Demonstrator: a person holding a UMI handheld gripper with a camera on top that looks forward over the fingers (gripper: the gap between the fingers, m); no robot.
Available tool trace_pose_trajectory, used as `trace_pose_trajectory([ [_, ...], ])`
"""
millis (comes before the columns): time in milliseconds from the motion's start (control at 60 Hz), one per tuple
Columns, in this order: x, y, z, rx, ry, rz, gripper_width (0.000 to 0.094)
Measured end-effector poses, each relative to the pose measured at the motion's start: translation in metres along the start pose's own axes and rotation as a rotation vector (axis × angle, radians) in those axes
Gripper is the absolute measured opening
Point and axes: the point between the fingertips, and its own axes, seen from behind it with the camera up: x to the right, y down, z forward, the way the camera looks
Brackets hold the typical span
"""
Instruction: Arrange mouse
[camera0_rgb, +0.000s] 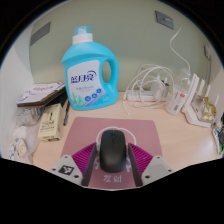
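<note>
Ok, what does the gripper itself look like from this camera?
The gripper shows two fingers, each with a pink-magenta pad on its inner face. The pads carry black-and-white square markers near their lower ends. No cables or sleeves are visible on it.

A black mouse (113, 150) sits between the tongs (112, 170) on a pink mousepad (140, 131) — pads close beside it, contact unclear. Beyond stands a blue detergent bottle (90, 72) — white cables (150, 85) lie on the counter (185, 140).

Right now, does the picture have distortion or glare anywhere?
Gripper view: strong fisheye bending, so the desk edges curve; soft even light, weak shadows; mild sheen on the blue detergent bottle; the mouse sits sharp between the gripper fingers on its mouse pad.
</note>
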Motion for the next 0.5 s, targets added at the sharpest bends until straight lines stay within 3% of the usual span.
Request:
trace_pose_trajectory([
  [33, -0.001, -0.001, -0.006, -0.006, -0.001, 0.001, 0.0846],
  [50, -0.001, -0.002, -0.01, -0.004, -0.001, 0.0, 0.0862],
  [83, 0.0, -0.006, -0.02, 0.005, 0.009, -0.005, 0.0816],
  [150, 0.002, -0.014, -0.043, 0.032, 0.039, -0.029, 0.0863],
  [500, -0.026, -0.023, -0.226, 0.185, 0.132, -0.04, 0.0852],
])
